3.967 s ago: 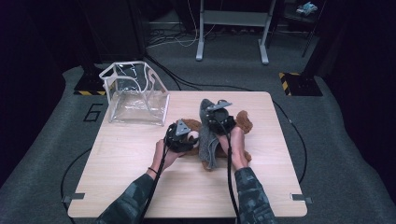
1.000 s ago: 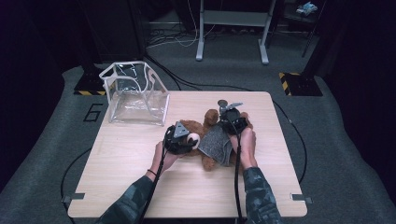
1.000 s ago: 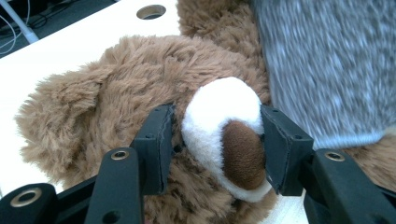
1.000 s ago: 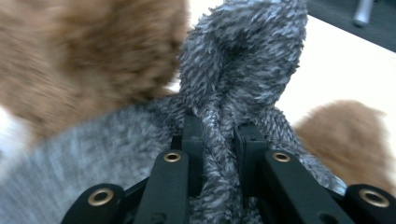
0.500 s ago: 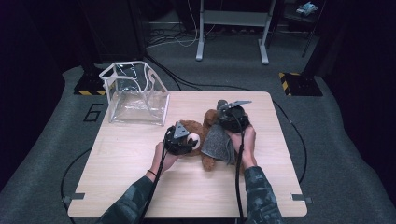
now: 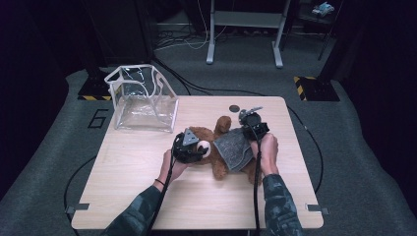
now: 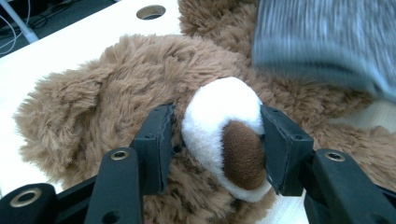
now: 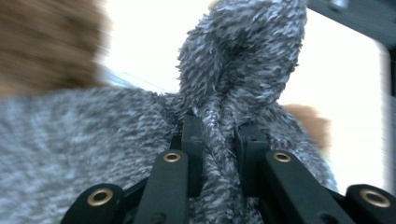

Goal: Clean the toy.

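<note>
Teddy bear (image 6: 206, 147), soft and light (best held by its muzzle), stays pinned by the left gripper (image 7: 217, 154); the right gripper (image 8: 219, 140) pinches its grey sweater (image 6: 233, 147).

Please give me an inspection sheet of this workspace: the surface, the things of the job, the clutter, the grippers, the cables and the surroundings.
Surface: light wooden table with a round hole near the far edge.
Job's things: brown teddy bear lying on the table; grey knitted garment draped over its body.
Clutter: clear plastic box with a white frame, at the far left corner.
Grippers: left gripper with fingers around the bear's white muzzle; right gripper shut on a fold of the garment.
Cables: a black cable trails from each gripper toward the person.
Surroundings: grey carpet, dark room, white metal stand behind.
</note>
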`<control>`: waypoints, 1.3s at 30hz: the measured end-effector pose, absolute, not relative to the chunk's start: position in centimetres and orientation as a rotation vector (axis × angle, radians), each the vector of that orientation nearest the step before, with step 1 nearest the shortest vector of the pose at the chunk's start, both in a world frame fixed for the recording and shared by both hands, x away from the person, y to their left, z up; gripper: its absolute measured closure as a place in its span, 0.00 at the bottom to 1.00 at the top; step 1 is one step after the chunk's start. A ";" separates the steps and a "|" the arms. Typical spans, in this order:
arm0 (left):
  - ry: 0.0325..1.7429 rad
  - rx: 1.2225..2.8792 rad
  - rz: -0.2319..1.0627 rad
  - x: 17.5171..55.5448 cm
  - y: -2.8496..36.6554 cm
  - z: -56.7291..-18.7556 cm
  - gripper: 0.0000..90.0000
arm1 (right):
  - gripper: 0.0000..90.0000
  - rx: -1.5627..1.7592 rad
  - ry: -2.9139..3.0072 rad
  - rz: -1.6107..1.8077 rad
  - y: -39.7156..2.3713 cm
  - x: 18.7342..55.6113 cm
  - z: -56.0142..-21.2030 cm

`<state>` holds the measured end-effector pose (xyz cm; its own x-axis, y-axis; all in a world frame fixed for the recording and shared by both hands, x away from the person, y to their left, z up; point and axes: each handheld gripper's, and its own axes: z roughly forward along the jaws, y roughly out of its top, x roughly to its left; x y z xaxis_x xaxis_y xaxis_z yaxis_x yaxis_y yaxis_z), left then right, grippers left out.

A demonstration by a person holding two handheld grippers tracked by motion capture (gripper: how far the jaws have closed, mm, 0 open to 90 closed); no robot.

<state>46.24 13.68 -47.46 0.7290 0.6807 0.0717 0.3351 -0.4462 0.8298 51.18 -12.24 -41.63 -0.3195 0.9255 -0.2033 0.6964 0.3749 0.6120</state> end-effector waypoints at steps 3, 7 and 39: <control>0.767 2.071 0.505 46.3 13.7 -47.4 0.54 | 0.86 1.464 2.087 0.607 -14.0 51.3 -41.9; 0.770 2.063 0.506 46.2 13.7 -47.5 0.54 | 0.86 1.450 2.060 0.768 -13.3 50.6 -40.8; 0.768 2.073 0.513 46.2 13.6 -47.4 0.54 | 0.86 1.632 1.933 0.652 -20.7 48.6 -41.8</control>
<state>46.23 13.61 -47.38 0.7277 0.6813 0.0797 0.3351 -0.4545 0.8253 48.63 -20.71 -41.82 -0.1359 0.9872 -0.0830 0.7351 0.1566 0.6596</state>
